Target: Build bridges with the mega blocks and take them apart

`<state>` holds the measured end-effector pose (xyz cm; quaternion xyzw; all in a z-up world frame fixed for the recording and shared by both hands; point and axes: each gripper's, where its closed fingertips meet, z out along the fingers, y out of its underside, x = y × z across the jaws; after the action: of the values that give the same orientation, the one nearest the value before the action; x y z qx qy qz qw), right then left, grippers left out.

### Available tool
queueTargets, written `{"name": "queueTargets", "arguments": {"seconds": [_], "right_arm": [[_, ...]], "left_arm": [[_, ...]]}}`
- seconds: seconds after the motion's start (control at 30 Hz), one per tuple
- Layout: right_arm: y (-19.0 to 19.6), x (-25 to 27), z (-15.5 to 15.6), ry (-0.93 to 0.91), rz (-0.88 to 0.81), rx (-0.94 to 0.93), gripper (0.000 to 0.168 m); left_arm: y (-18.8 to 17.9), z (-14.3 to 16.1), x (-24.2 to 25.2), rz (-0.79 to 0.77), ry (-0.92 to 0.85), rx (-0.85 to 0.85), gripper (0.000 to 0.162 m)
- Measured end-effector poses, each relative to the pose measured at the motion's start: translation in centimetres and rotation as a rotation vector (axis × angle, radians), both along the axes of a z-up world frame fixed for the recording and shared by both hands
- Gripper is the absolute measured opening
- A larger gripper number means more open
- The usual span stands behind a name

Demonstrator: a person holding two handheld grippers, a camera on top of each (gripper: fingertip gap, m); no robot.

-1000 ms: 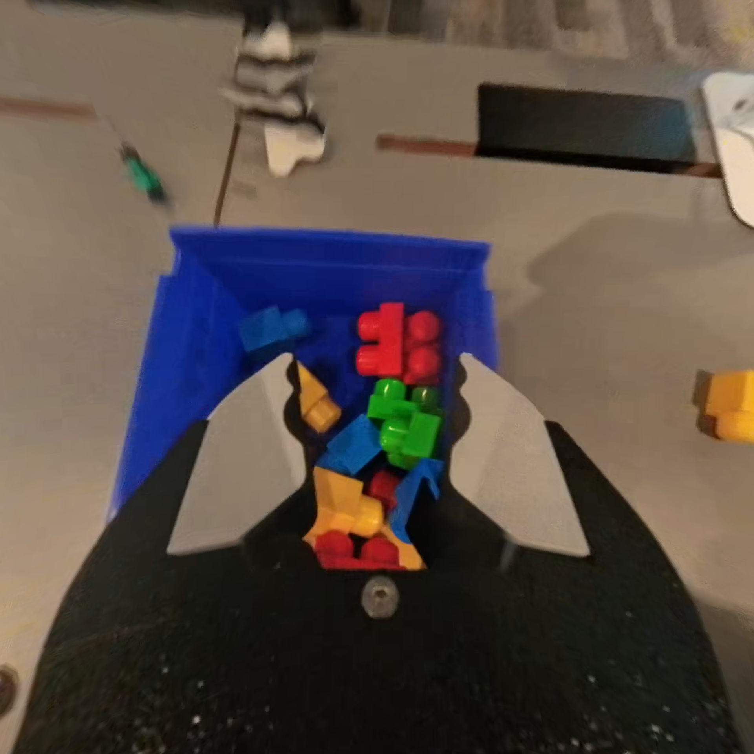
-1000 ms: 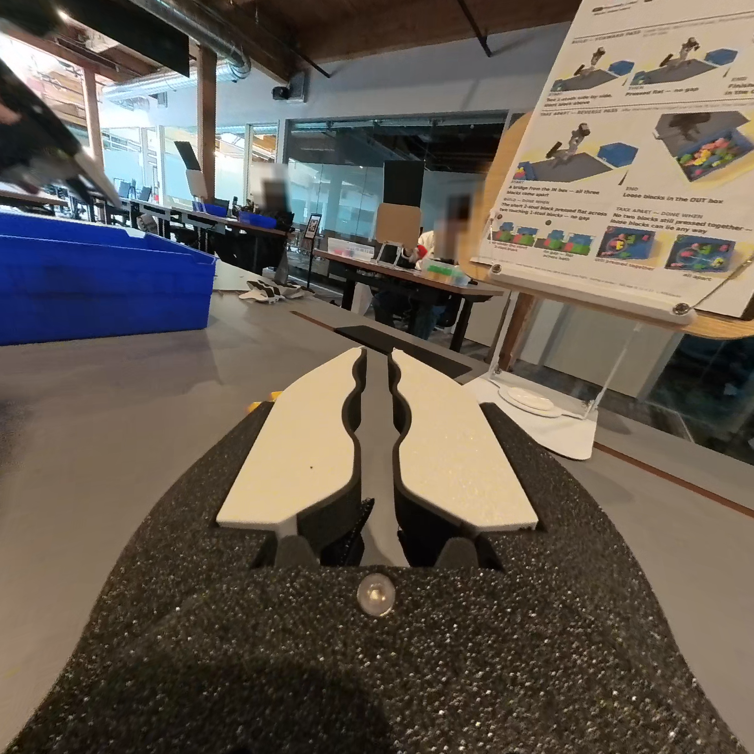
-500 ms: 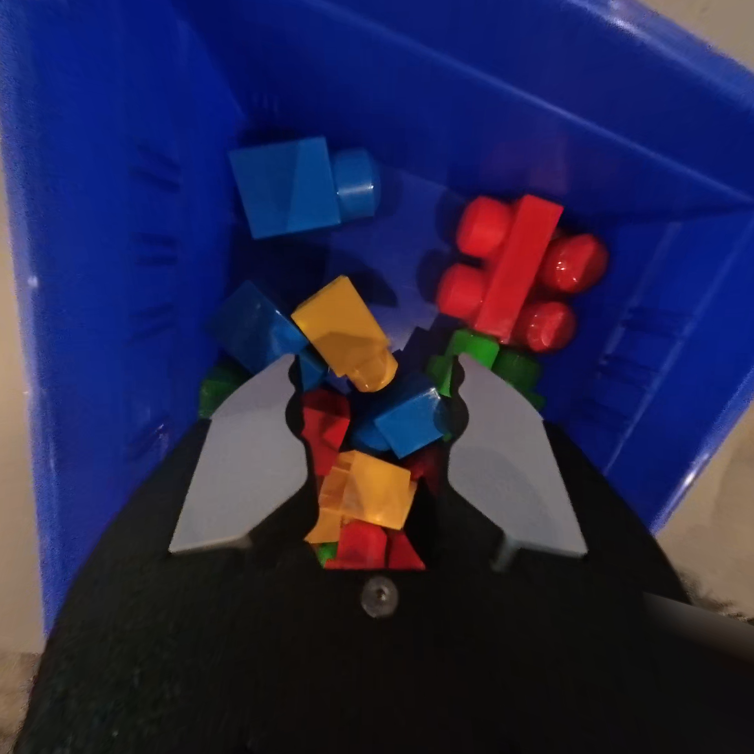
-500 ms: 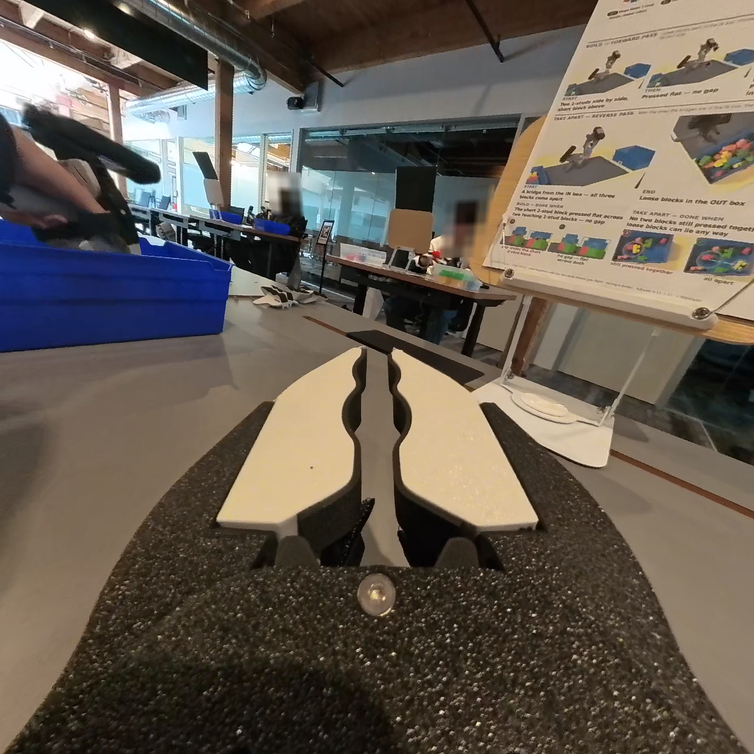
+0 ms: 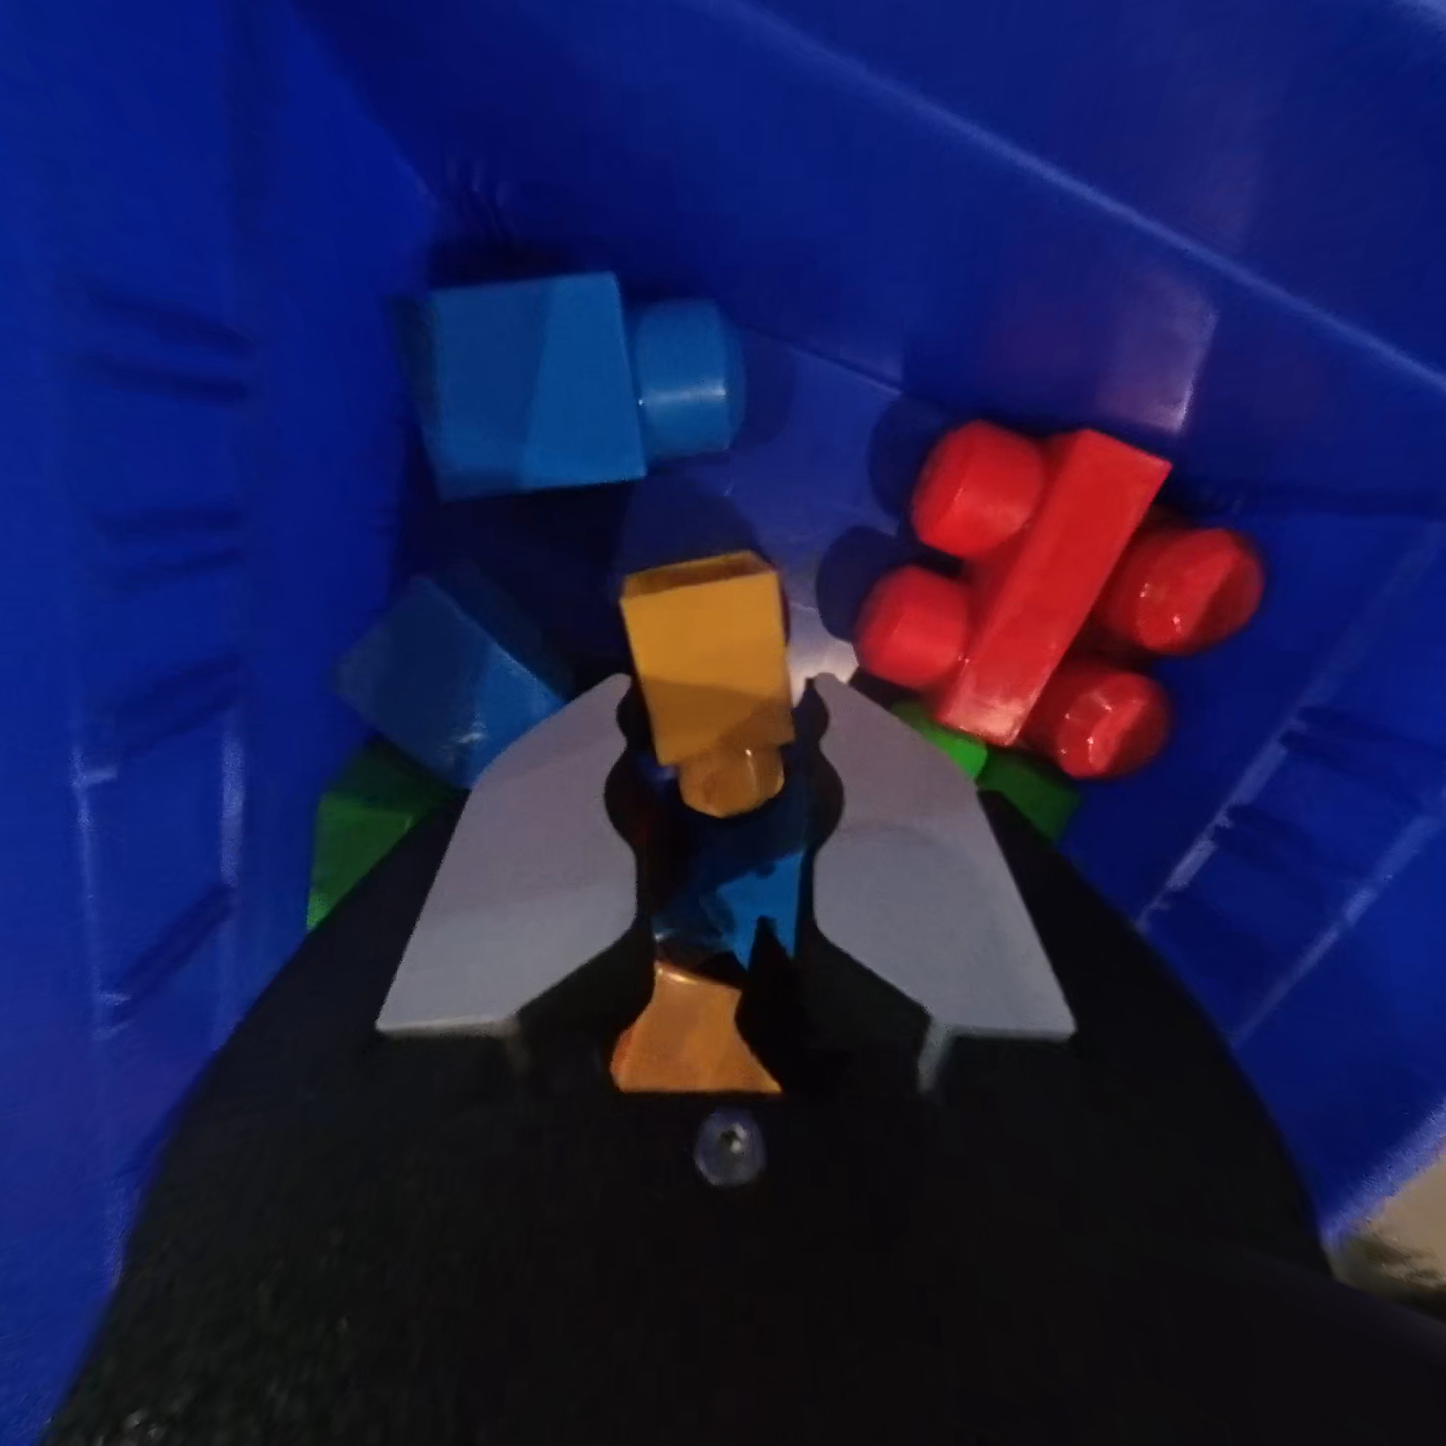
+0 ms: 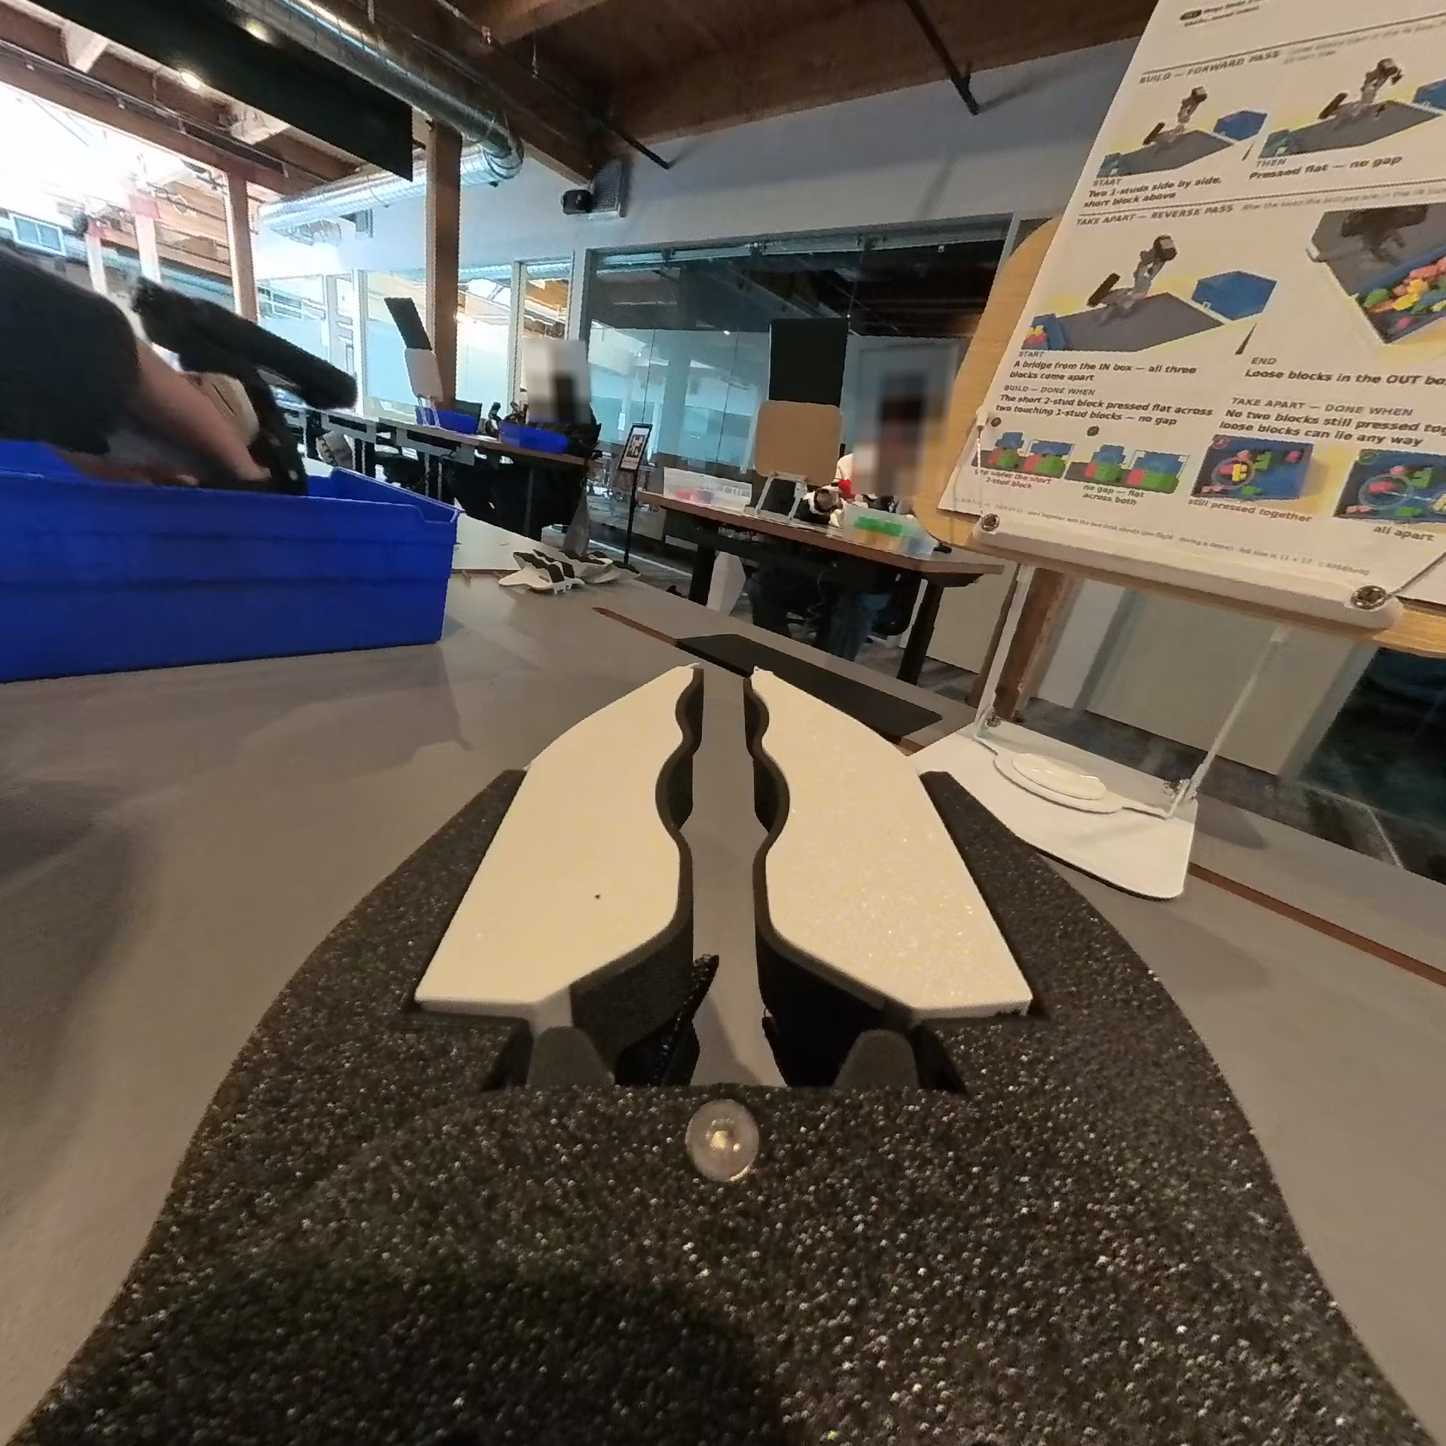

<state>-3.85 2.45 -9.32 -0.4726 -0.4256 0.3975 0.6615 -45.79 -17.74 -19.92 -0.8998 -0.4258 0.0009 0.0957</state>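
My left gripper (image 5: 716, 685) is down inside the blue bin (image 5: 196, 391) and shut on a yellow one-stud block (image 5: 708, 665), gripped between the fingertips with its stud pointing back toward me. Around it lie a blue one-stud block (image 5: 548, 383), another blue block (image 5: 446, 688), red blocks (image 5: 1048, 595) and green blocks (image 5: 360, 821). More blue and yellow blocks show between the fingers. My right gripper (image 6: 724, 673) hovers low over the grey table (image 6: 235, 782), shut and empty. The bin (image 6: 235, 563) stands to its left with the left gripper (image 6: 258, 407) inside.
An instruction sheet on a white stand (image 6: 1095, 798) stands at the right of the table. A black mat (image 6: 790, 673) lies ahead of the right gripper. Spare white fingers (image 6: 563, 567) lie beyond the bin. Other desks and people are in the background. About 50 centimetres separates my left fingertips from my right.
My left gripper dropped into the blue bin and closed on the yellow one-stud block. The right gripper stayed shut and shifted only slightly.
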Motion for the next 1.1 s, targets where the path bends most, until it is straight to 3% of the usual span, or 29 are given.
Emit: {"name": "queueTargets", "arguments": {"seconds": [0.2, 0.33, 0.43, 0.53, 0.63, 0.77, 0.9, 1.1], "right_arm": [[0.1, 0.0, 0.0, 0.003, -0.001, -0.005, 0.009], [0.1, 0.0, 0.0, 0.002, -0.004, 0.002, 0.009], [0.0, 0.0, 0.0, -0.001, -0.006, 0.011, 0.009], [0.0, 0.0, 0.1, 0.002, -0.012, 0.021, 0.009], [0.1, 0.3, 0.4, 0.013, -0.028, 0.04, 0.009], [1.1, 1.0, 0.8, 0.028, -0.106, 0.06, 0.009], [2.5, 1.7, 0.8, 0.022, -0.182, 0.051, 0.009], [3.2, 2.0, 0.6, 0.019, -0.201, 0.025, 0.009]], "left_arm": [[0.2, 1.9, -0.3, -0.1, 0.098, -0.01, 0.034], [3.1, 7.9, 1.2, -0.187, 0.234, 0.201, 0.034], [7.1, 13.5, 6.2, -0.322, 0.325, 0.434, 0.034], [11.8, 15.8, 14.9, -0.574, 0.328, 0.57, 0.034], [15.5, 14.5, 24.0, -0.827, 0.28, 0.587, 0.034], [18.6, 10.0, 32.9, -1.039, 0.161, 0.541, 0.034], [20.1, 5.7, 36.6, -1.099, 0.102, 0.461, 0.034], [20.5, 2.6, 38.8, -1.194, 0.098, 0.405, 0.034]]}}
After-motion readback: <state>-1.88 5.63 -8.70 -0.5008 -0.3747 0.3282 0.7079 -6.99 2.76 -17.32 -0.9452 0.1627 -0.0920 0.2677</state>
